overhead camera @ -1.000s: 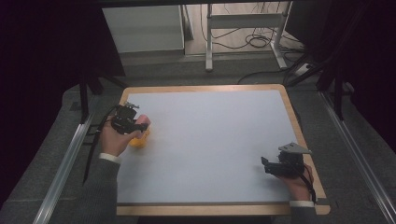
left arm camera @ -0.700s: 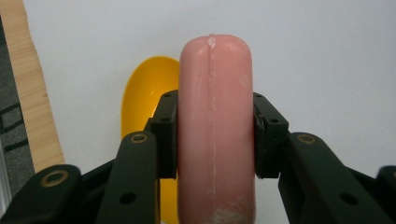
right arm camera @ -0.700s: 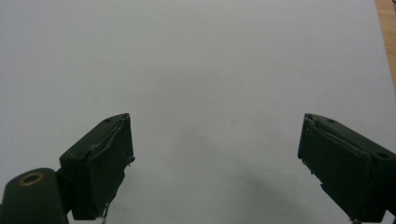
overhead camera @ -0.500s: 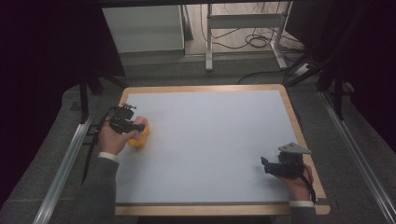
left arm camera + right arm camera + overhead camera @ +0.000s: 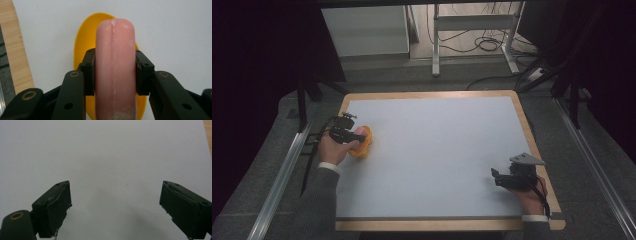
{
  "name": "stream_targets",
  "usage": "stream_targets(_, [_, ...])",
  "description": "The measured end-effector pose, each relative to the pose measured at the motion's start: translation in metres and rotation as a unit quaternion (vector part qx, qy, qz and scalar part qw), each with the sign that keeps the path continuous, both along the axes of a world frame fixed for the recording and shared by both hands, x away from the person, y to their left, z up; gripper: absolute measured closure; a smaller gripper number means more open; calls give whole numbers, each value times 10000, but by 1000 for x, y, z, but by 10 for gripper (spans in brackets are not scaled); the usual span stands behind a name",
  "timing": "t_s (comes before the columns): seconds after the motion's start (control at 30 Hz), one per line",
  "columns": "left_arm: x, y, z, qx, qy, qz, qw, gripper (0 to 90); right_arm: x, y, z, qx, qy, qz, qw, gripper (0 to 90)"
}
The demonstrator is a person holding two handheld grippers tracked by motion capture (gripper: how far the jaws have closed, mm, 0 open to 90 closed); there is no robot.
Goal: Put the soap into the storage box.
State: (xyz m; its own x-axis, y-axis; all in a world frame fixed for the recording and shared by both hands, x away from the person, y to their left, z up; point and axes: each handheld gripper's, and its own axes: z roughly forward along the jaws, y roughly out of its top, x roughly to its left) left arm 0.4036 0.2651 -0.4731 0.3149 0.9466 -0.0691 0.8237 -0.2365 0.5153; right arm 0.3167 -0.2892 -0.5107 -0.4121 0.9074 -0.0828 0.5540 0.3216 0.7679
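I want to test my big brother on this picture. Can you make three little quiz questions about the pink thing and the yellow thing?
1. True or false: the left gripper is shut on the pink sausage.
2. What lies under the sausage? A) yellow dish B) blue cup C) green box
3. The right gripper has its fingers ____ over the white table.

Key: 1 true; 2 A; 3 open, nothing between them.
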Motion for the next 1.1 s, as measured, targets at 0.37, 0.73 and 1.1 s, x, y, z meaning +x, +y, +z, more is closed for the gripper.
stream_targets(0.37, [-5, 3, 7, -114, -260, 16, 9996, 416, 0, 1, 0, -18, 5, 6, 10000, 101])
stream_targets(0.73, [-23, 2, 22, -385, -699, -96, 9968, 236, 0, 2, -1, -34, 12, 24, 10000, 101])
stream_targets(1.1, [-59, -16, 23, -650, -1027, -785, 9895, 191, 1, 3, -1, -33, 8, 40, 10000, 101])
